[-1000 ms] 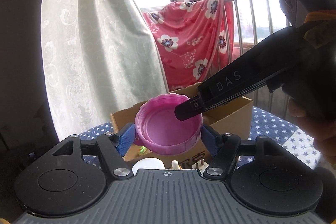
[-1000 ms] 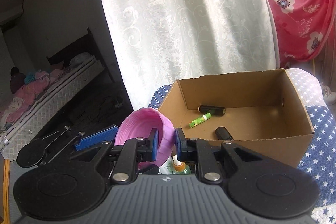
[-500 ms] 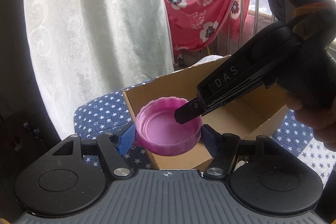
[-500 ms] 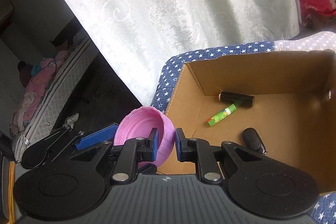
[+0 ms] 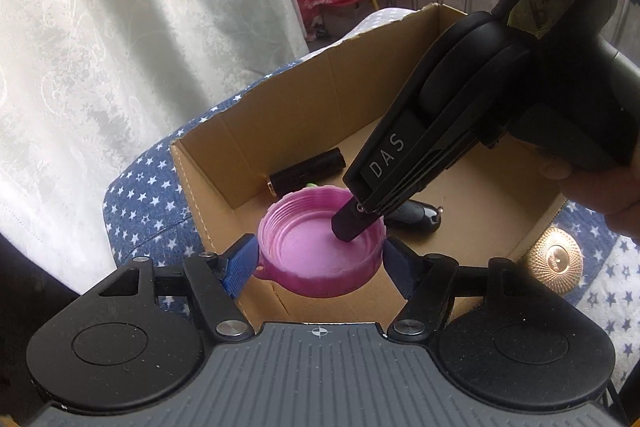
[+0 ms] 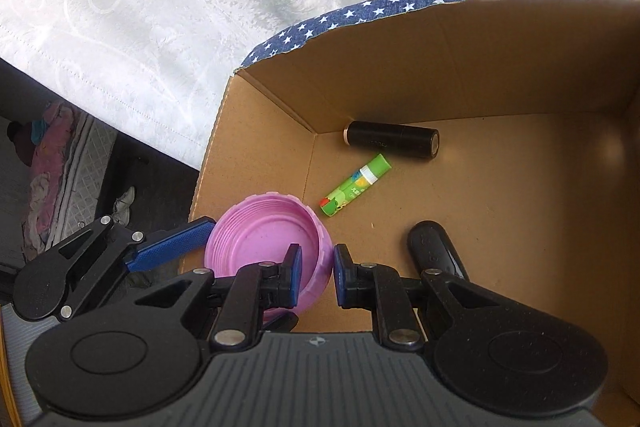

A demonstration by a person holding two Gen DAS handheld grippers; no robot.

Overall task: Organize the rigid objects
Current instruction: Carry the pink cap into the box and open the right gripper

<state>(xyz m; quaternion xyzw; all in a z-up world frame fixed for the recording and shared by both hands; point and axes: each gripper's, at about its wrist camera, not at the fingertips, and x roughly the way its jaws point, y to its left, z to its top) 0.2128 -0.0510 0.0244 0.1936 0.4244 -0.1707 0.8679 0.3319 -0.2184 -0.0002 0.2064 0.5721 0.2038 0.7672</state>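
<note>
A pink plastic lid [image 5: 316,247] hangs over the near left corner of a cardboard box [image 5: 280,115]. My left gripper [image 5: 320,259] is shut on the lid's two sides. My right gripper [image 6: 315,273] is shut on the lid's rim [image 6: 324,251], one finger inside and one outside; in the left wrist view its fingertip [image 5: 352,223] reaches into the lid. In the right wrist view the lid [image 6: 264,239] is over the box [image 6: 480,67] floor.
In the box lie a black cylinder [image 6: 392,139], a green glue stick [image 6: 354,185] and a black key fob [image 6: 436,247]. A gold round disc [image 5: 554,261] lies on the blue star-print cloth [image 5: 140,199] to the right of the box. White curtain behind.
Both grippers have carried the pink lid forward and down, from in front of the box to over its near left corner. Both views now look down into the box.
</note>
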